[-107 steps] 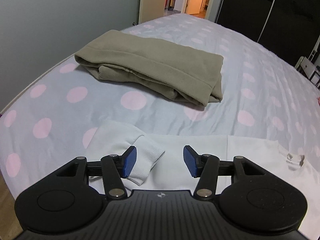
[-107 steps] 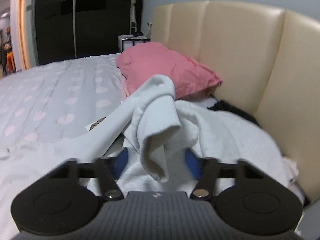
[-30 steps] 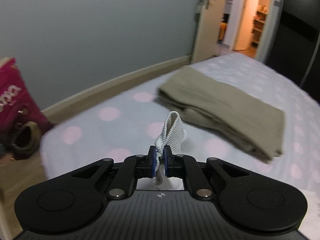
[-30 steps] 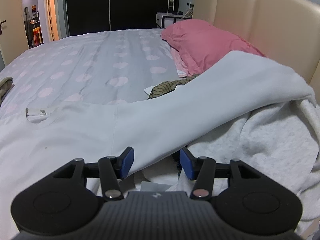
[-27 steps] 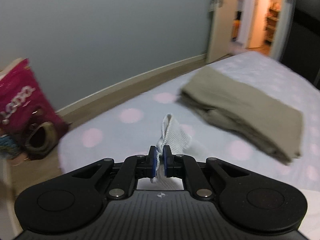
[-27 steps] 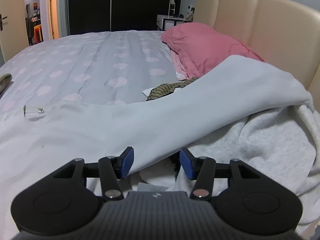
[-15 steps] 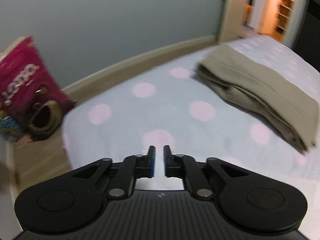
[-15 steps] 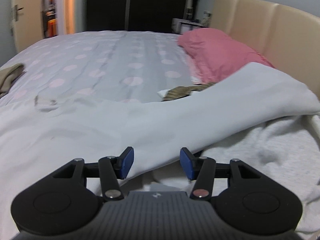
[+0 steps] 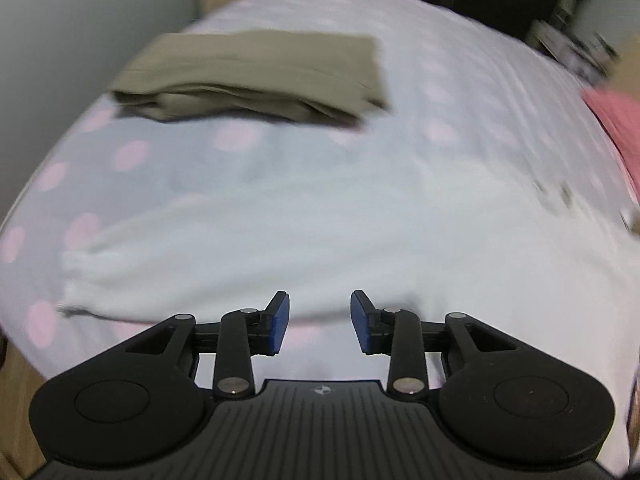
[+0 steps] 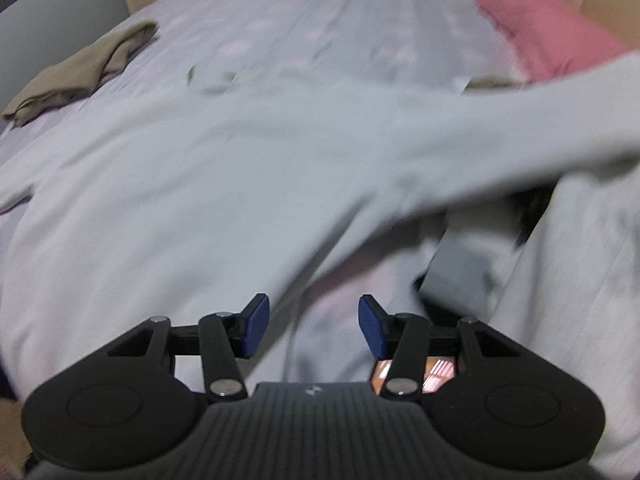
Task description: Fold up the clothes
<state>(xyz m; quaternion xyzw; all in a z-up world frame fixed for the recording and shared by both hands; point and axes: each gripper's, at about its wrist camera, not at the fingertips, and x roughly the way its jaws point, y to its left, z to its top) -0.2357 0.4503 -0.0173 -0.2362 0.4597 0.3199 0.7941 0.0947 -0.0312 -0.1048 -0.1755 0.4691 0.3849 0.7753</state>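
A white long-sleeved top (image 9: 340, 236) lies spread flat on the polka-dot bed; it also fills the right wrist view (image 10: 208, 168), with one sleeve (image 10: 520, 136) stretched to the right over a grey garment. My left gripper (image 9: 319, 322) is open and empty above the top's near edge. My right gripper (image 10: 313, 326) is open and empty above the top's lower part. Both views are motion-blurred.
A folded olive garment (image 9: 256, 76) lies at the far left of the bed, also in the right wrist view (image 10: 76, 68). A pink pillow (image 10: 552, 40) lies at the far right. A grey garment (image 10: 580, 280) is heaped on the right. The bed's edge (image 9: 24, 332) is near left.
My left gripper let go of the white cuff, opened, and swung right toward the top's body. My right gripper, open throughout, turned left and down over the top.
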